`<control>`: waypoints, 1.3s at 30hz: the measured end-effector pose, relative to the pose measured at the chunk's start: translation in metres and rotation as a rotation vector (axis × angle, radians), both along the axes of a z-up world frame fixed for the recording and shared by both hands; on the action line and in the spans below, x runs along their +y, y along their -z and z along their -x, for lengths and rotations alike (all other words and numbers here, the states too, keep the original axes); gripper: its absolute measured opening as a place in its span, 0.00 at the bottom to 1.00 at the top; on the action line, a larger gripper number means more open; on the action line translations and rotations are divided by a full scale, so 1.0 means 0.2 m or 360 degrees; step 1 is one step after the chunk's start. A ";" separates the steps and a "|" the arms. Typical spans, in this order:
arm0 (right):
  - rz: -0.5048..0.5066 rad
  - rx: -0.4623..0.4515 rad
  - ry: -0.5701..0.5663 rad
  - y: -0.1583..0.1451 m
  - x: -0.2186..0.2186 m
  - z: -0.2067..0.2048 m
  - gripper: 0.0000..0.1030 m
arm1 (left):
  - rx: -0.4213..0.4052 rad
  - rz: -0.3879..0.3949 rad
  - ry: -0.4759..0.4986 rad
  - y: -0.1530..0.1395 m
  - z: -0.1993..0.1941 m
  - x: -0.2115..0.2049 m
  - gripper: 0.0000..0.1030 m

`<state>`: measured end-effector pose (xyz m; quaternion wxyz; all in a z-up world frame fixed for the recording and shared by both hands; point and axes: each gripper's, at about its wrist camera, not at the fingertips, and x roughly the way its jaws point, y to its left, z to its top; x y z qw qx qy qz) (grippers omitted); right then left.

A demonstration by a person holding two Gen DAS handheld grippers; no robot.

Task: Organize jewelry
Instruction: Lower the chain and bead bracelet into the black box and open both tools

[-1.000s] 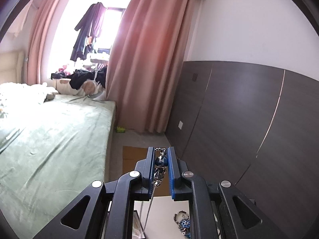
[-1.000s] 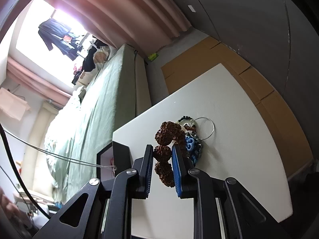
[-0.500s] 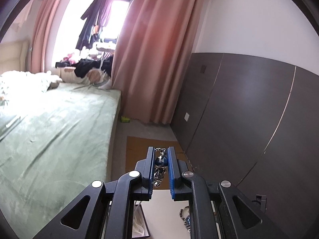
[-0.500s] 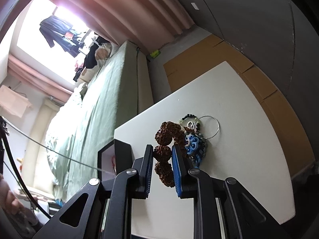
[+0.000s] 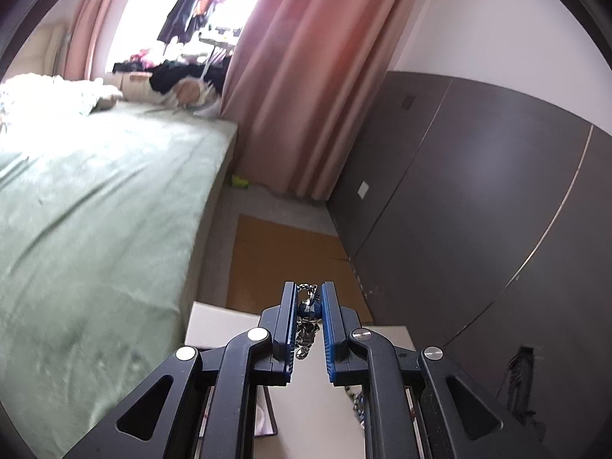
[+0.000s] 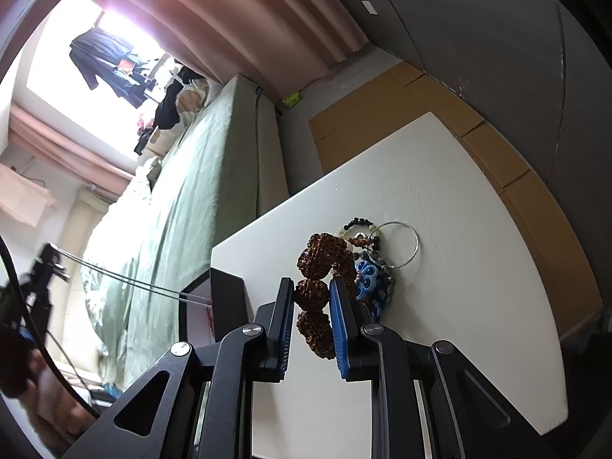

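Both grippers pinching jewelry over the tabletop (image 6: pixel 440 191)

Left gripper (image 5: pixel 309 308) pinches a limp chain (image 5: pixel 306 329) that likely swings; right gripper (image 6: pixel 311 298) clamps a knobbly bead bracelet (image 6: pixel 319 267) by one bead, above the pile.

The chain (image 5: pixel 306 317) looked like shiny metal, though blurred; the bracelet (image 6: pixel 319 267) had rough brown seed beads; the table (image 6: pixel 459 267) was matt white.
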<state>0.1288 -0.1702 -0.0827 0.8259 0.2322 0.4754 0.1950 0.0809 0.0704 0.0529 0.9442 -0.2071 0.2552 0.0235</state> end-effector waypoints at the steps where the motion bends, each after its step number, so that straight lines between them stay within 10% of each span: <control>1: -0.0001 0.0001 0.0002 0.00 0.00 0.00 0.20 | 0.0010 0.0014 0.0000 0.03 0.00 0.00 0.12; 16: 0.0050 -0.0010 0.0010 0.01 0.04 -0.03 0.20 | 0.0291 0.0314 -0.0009 0.53 -0.11 0.09 0.12; 27: 0.0047 -0.0053 -0.0008 0.01 0.13 -0.05 0.20 | 0.0489 0.0356 0.0018 0.62 -0.18 0.15 0.14; 32: 0.0034 -0.0110 -0.0044 -0.03 0.19 -0.03 0.20 | 0.0452 0.0375 -0.0025 0.58 -0.12 0.22 0.42; 39: -0.0017 -0.0244 -0.0153 -0.14 0.34 0.05 0.20 | 0.0352 0.0371 -0.0114 0.48 -0.01 0.33 0.52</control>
